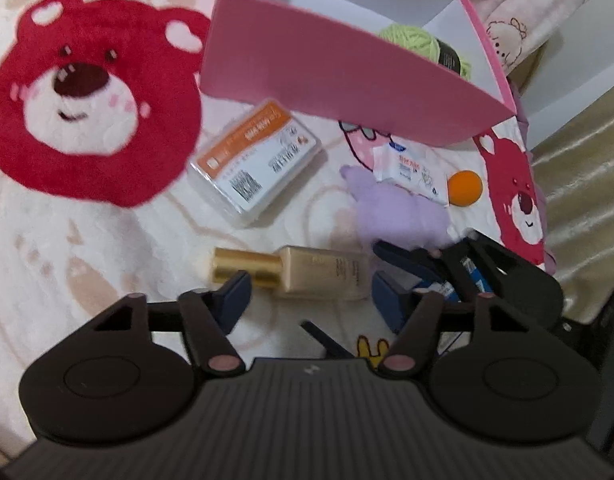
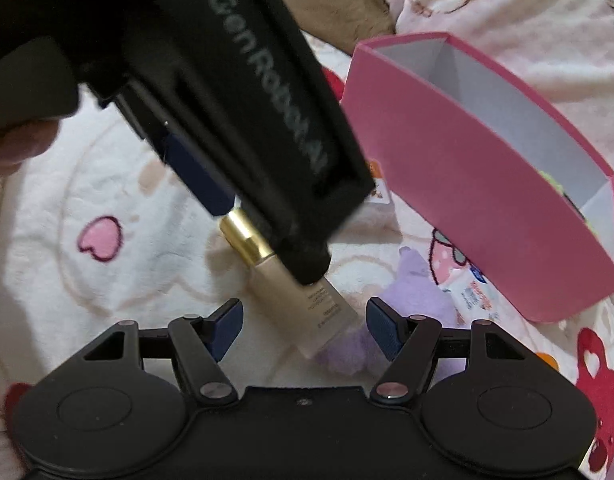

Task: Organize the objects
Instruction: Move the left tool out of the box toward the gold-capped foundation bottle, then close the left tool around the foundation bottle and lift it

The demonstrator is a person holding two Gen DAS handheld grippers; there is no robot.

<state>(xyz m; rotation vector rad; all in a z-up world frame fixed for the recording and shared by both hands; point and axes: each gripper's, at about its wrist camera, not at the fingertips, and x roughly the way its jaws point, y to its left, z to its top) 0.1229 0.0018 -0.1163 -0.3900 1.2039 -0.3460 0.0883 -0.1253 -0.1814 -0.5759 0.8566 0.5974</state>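
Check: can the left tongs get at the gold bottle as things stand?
Probably yes. The left tongs are open, and the gold bottle lies directly ahead on the blanket, nothing between; the right tongs crowd its base.

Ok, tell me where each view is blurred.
Left wrist: the card pack and pink box smear, the near tongs stay sharp. Right wrist: the other tongs' body blurs, hiding part of the gold bottle.
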